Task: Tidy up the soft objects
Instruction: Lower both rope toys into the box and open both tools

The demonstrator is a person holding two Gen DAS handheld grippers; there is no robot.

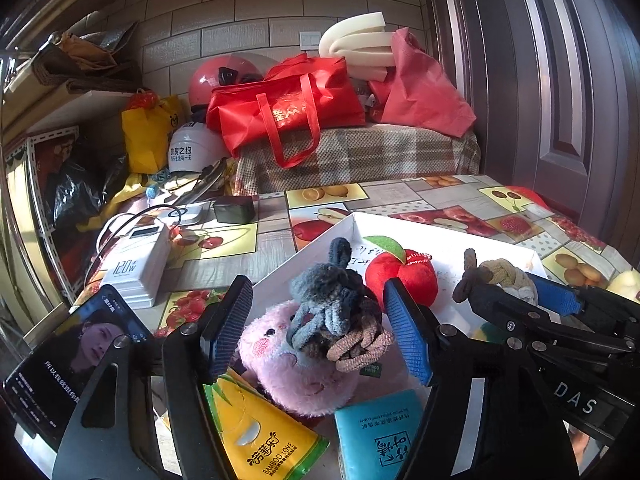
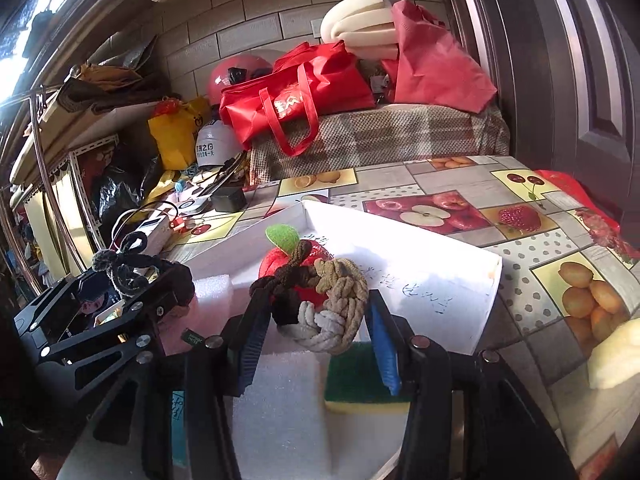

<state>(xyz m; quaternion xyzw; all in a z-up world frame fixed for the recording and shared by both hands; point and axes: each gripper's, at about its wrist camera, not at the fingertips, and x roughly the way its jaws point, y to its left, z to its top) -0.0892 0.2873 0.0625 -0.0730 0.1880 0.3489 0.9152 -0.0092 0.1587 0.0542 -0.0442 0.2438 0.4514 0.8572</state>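
My left gripper (image 1: pixel 316 328) is shut on a bundle of grey, brown and tan hair ties (image 1: pixel 336 316), held above a pink plush toy (image 1: pixel 296 364). My right gripper (image 2: pixel 312 332) is shut on a braided rope knot (image 2: pixel 328 304) in tan, brown and white, held over the white box (image 2: pixel 440 256). A red plush apple (image 1: pixel 404 276) with a green leaf lies in the box; it shows behind the knot in the right wrist view (image 2: pixel 276 260). The right gripper also shows in the left wrist view (image 1: pixel 520 296).
Yellow (image 1: pixel 264 436) and blue (image 1: pixel 380 436) tissue packs, a phone (image 1: pixel 72 360) and a white power bank (image 1: pixel 140 264) lie at left. A white foam block (image 2: pixel 280 408) and green-yellow sponge (image 2: pixel 360 384) sit below the right gripper. Red bags (image 1: pixel 288 108) are behind.
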